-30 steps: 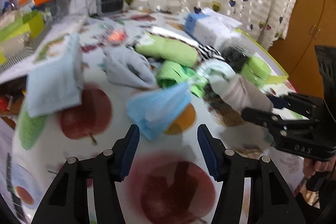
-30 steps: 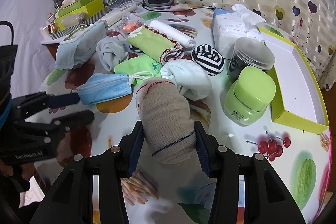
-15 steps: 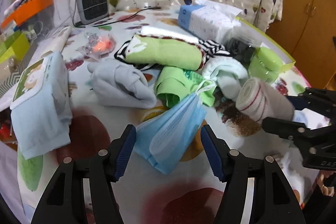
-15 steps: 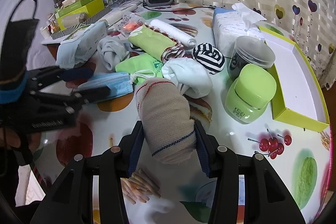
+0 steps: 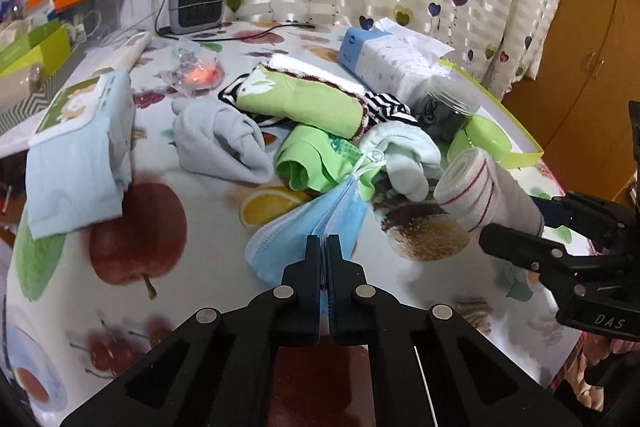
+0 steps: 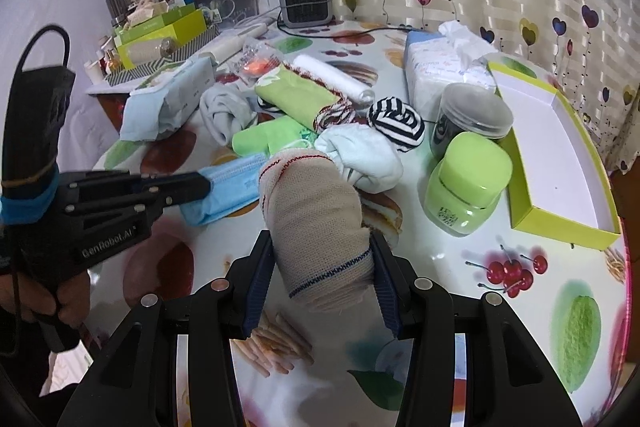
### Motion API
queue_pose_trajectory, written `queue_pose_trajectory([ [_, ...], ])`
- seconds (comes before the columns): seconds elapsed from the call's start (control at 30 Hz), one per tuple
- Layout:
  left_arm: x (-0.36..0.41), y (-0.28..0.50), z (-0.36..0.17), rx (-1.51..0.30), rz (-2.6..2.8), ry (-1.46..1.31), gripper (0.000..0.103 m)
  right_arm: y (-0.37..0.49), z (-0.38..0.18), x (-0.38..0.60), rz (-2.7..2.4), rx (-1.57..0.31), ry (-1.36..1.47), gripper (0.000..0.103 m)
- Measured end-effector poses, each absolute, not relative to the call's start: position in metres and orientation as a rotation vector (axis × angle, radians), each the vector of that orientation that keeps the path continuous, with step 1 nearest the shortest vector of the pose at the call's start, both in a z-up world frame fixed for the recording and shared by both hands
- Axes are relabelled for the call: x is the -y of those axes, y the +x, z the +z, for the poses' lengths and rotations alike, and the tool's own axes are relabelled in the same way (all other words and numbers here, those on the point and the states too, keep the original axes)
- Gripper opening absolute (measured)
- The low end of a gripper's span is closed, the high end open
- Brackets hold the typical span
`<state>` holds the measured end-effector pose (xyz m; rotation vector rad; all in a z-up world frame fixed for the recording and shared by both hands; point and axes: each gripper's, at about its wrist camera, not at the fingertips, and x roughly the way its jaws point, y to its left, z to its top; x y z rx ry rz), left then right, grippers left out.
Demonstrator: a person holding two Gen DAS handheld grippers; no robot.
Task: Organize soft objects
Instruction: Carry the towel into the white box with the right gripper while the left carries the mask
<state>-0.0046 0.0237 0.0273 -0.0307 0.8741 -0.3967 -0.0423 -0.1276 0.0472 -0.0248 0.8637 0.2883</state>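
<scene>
Snapped together since a moment ago: left tongs [image 5: 324, 247], before wide apart around the blue face mask [image 5: 304, 235], now pinching its near edge flat. Right tongs [image 6: 320, 267] just as before, clamped on the tan bandage roll [image 6: 312, 211], fingers about half apart and pressing both its sides.

Mask lying on the fruit-print worktop [image 5: 132, 307], stretching away from the left tongs, its white ear loop [image 5: 370, 161] touching the pile ahead. Just past the mask tip: bright green cloth [image 5: 308, 163] and pale white sock [image 5: 404, 155]. Further ahead: rolled green towel [image 5: 304, 103]. Ahead and to the left: grey sock [image 5: 220, 139]. Far left: pale blue wipes pack [image 5: 80, 155].

Right of the right tongs: green jar [image 6: 468, 183], and past it a yellow-green box [image 6: 560, 227]. Striped sock ball [image 6: 396, 123] ahead, beyond the roll.
</scene>
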Motion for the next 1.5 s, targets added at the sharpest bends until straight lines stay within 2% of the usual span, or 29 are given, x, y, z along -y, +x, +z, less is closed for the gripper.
queue_pose_trajectory([
  [0.7,-0.022,-0.014,0.073,-0.780,-0.426,-0.135,0.002,-0.049,0.093,0.192,0.180,-0.735,0.049,0.048],
  [1.2,0.070,0.037,0.114,-0.714,-0.523,-0.062,0.002,0.000,0.087,0.281,0.007,-0.742,0.124,0.048],
  [1.5,0.138,0.069,0.133,-0.698,-0.610,-0.026,0.002,0.039,0.061,0.313,-0.018,-0.811,0.164,0.048],
])
